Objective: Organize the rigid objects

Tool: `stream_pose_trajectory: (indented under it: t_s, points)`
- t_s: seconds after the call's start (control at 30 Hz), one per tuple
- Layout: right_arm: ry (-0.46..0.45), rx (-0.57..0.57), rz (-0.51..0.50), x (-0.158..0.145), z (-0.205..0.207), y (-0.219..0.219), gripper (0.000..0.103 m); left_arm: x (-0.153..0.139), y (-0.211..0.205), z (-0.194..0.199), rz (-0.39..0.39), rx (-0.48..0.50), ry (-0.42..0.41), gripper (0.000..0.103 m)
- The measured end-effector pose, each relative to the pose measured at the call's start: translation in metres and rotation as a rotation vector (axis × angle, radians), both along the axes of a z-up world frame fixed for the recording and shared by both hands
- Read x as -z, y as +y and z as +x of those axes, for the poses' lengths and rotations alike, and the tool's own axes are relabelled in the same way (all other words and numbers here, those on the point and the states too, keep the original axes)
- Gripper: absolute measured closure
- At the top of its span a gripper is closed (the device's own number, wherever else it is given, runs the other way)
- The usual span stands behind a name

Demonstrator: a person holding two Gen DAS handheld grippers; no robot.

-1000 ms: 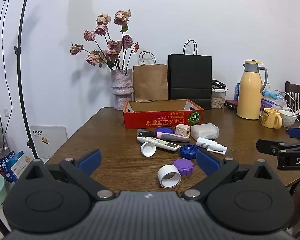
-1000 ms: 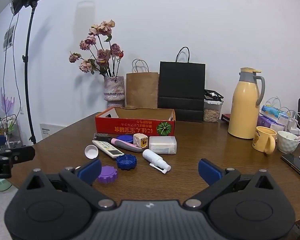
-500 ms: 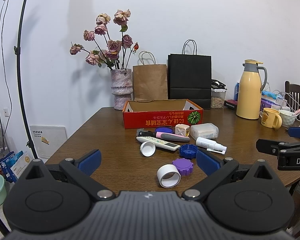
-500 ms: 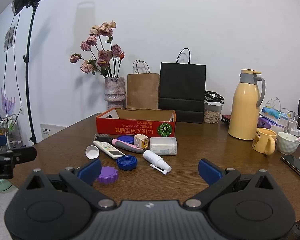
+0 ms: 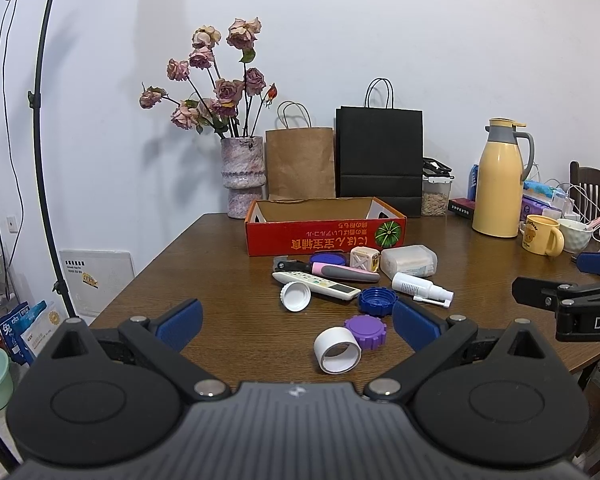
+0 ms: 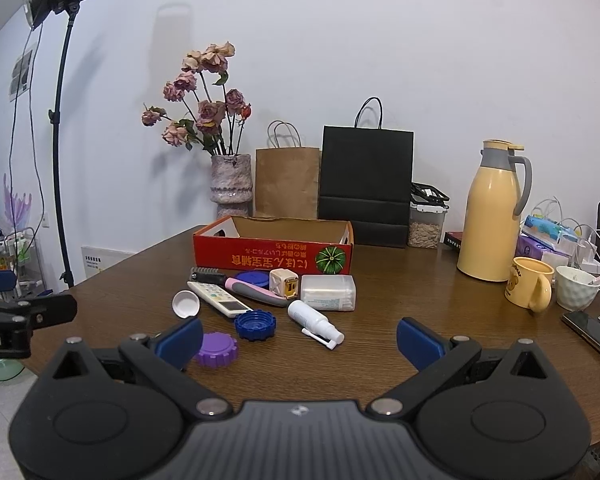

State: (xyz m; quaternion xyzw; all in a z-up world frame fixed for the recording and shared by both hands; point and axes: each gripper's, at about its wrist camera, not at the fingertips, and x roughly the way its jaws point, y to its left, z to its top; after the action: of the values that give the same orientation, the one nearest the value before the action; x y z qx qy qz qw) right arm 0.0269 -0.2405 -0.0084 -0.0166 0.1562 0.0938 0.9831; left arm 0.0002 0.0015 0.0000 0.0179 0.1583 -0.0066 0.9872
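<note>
Small objects — a remote (image 5: 316, 285), caps, a spray bottle (image 6: 314, 321) — are scattered on the table (image 5: 220, 272) in front of the red box (image 5: 326, 226). The left gripper (image 5: 296, 322) and right gripper (image 6: 299, 340) are held wide apart above the near edge, nothing gripped.

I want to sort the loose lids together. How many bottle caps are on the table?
3 clear ones: a white cap left of the remote, a blue cap beside the spray bottle, a purple cap touching the white ring. The blue disc behind the brush may be a fourth.
</note>
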Motion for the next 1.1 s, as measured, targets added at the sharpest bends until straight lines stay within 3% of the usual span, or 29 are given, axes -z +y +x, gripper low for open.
stream_pose_trajectory:
  t_s: [1.1]
  points:
    - [-0.002,0.001,-0.004,0.0005,-0.0001,0.0003,0.0,-0.0035,-0.0026,-0.0011,-0.001,0.001,0.002,0.0]
